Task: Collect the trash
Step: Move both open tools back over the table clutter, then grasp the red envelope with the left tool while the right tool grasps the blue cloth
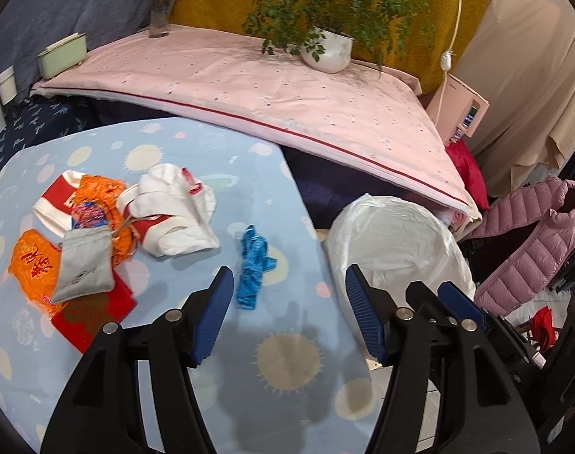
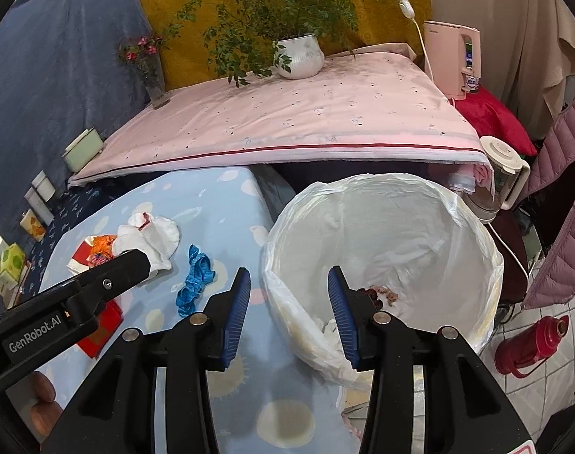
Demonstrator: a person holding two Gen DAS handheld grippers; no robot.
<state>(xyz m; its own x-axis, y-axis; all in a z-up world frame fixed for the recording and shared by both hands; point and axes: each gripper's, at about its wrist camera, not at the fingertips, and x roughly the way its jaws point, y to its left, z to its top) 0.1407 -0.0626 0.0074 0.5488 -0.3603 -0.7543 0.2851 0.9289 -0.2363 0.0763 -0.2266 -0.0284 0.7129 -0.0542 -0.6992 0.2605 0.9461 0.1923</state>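
At frame centre, left gripper [image 1: 289, 316] spread, empty beside blue wrapper [image 1: 254, 266]; risks nudging it off, closing short.

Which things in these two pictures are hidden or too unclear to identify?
- Red packet: left wrist view, partly under the grey pouch; its print is blurred.
- Bin bottom: right wrist view, the right tool covers part of the trash bin; the brown scraps are too small to name.
- Left tool: its far tip hides part of the white wrapper in the right wrist view.
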